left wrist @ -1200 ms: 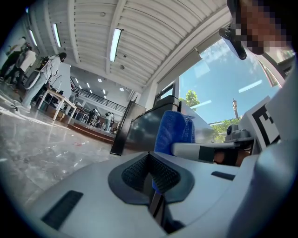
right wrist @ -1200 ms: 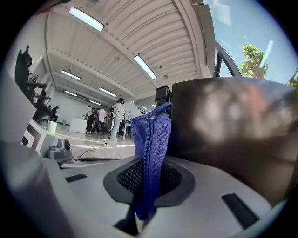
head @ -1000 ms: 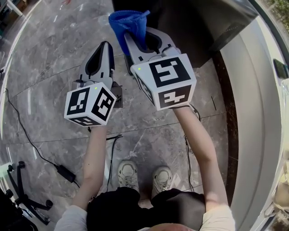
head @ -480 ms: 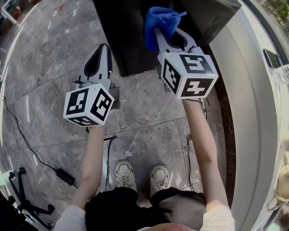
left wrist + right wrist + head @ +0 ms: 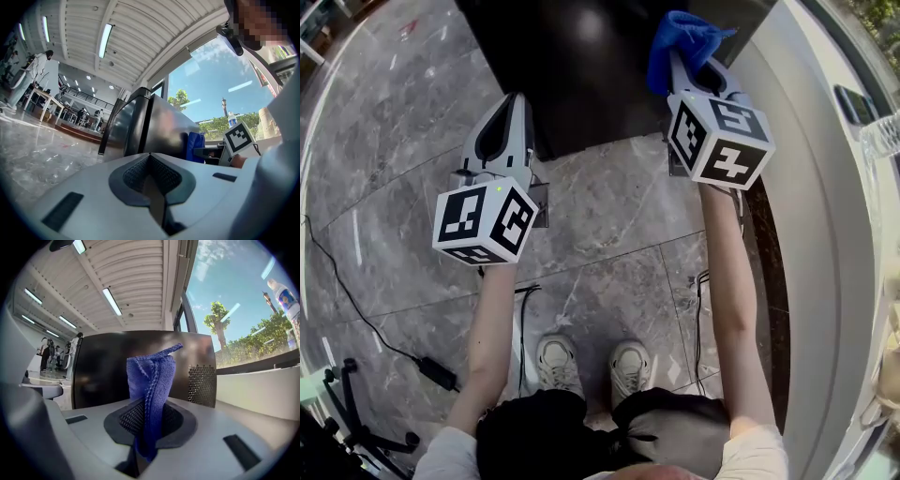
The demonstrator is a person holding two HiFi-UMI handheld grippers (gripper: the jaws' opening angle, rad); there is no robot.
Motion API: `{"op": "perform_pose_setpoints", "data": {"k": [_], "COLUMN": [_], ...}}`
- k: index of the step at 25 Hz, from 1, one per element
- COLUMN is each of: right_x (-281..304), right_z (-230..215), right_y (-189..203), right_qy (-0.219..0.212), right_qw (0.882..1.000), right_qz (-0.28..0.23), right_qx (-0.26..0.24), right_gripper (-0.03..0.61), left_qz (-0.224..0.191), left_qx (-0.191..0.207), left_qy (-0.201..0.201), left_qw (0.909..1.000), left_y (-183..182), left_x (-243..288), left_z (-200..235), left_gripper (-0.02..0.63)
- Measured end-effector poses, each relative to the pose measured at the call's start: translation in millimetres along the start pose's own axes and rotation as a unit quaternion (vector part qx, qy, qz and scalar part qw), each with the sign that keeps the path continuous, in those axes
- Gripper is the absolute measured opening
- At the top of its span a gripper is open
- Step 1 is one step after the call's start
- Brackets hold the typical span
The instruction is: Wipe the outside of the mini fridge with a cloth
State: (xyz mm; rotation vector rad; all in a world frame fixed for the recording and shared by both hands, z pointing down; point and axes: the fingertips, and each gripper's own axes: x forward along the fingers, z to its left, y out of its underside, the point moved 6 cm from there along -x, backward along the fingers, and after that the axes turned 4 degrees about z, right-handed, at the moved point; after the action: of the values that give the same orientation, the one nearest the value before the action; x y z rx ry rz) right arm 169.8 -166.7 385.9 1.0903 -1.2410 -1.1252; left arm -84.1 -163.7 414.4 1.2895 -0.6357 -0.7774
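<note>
Clutching a blue cloth point(image 5: 680, 37) between the clenched jaws of our right gripper point(image 5: 696, 77), we face the black mini fridge point(image 5: 572, 75); our left gripper point(image 5: 514, 101) is closed on nothing.

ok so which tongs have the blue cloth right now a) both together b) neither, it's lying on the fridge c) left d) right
d: in the right gripper view the blue cloth is pinched between the right tongs, while the left tongs are shut with nothing between them.
</note>
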Motion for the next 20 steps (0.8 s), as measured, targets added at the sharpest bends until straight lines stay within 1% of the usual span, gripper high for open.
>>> {"op": "perform_pose_setpoints", "data": {"k": [3, 5, 8, 12, 17, 20], "right_x": [0, 0, 1, 0, 1, 2], "right_z": [-19, -33, -51, -72, -83, -88], "right_y": [2, 4, 7, 9, 6, 9], "right_qy": [0.034, 0.055, 0.069, 0.093, 0.103, 0.099], "right_qw": [0.999, 0.998, 0.997, 0.995, 0.995, 0.995], "right_qz": [0.003, 0.006, 0.008, 0.008, 0.005, 0.002], "right_qx": [-0.006, 0.000, 0.013, 0.020, 0.007, 0.011], "right_gripper": [0.061, 0.061, 0.061, 0.061, 0.061, 0.061], "left_qz": [0.008, 0.010, 0.014, 0.030, 0.038, 0.041], "left_qx": [0.000, -0.001, 0.001, 0.004, 0.000, 0.002], "left_qy": [0.002, 0.001, 0.005, 0.013, 0.014, 0.017], "left_qw": [1.0000, 0.9999, 0.9999, 0.9994, 0.9992, 0.9990], "left_y": [6, 8, 11, 23, 30, 34], "left_x": [2, 4, 7, 12, 18, 22], "left_z": [-2, -2, -6, -13, -14, -17], "left_gripper": [0.003, 0.004, 0.004, 0.003, 0.004, 0.003]}}
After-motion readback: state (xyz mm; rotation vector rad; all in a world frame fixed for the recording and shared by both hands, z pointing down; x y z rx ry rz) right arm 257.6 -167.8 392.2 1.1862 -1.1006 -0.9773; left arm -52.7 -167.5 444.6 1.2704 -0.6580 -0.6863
